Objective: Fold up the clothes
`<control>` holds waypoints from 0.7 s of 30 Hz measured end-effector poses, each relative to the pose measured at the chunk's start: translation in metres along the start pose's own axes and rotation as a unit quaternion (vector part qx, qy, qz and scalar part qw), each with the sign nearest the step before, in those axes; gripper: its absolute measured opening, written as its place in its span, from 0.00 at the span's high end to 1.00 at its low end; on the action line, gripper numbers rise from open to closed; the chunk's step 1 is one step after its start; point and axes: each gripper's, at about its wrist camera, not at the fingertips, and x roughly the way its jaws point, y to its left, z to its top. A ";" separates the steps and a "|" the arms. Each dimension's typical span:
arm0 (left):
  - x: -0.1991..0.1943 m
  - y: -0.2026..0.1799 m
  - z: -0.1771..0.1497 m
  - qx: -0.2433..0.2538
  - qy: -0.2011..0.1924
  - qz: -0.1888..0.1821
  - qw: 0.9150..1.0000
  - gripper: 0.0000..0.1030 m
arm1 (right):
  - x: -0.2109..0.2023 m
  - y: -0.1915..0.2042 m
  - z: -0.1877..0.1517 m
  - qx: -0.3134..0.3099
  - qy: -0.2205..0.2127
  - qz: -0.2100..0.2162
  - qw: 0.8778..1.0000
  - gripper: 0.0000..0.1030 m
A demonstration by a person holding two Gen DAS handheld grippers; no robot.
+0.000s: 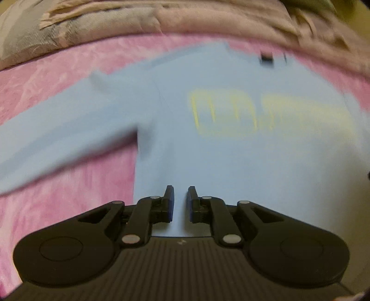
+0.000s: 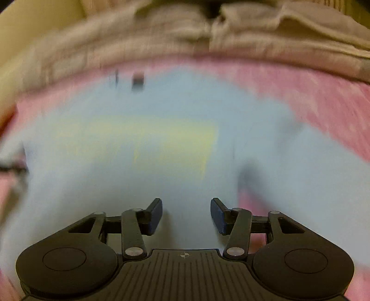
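The left gripper (image 1: 181, 201) hangs over the lower body of the light blue shirt (image 1: 231, 162), its blue-padded fingers (image 1: 170, 203) a narrow gap apart with nothing pinched between them. The right gripper (image 2: 186, 214) stands wider open, also empty, above the same shirt (image 2: 161, 196). The shirt lies spread flat on the pink bedspread (image 1: 57, 196), a long sleeve (image 1: 69, 129) reaching toward the bed's left edge, a blurred yellow print (image 1: 266, 113) across the chest. Beyond its collar, along the far edge, lie rumpled beige blankets (image 1: 185, 18).
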 end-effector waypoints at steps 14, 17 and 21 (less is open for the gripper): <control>-0.097 0.023 -0.078 -0.074 0.020 -0.040 0.996 0.90 | -0.096 0.048 -0.088 0.123 0.011 -0.122 0.985 0.51; -0.083 0.021 -0.085 -0.081 0.051 -0.037 0.995 0.90 | -0.078 0.066 -0.094 0.126 0.028 -0.128 0.983 0.51; -0.083 0.018 -0.105 -0.081 0.098 -0.039 0.991 0.89 | -0.077 0.076 -0.131 0.144 0.071 -0.145 0.976 0.48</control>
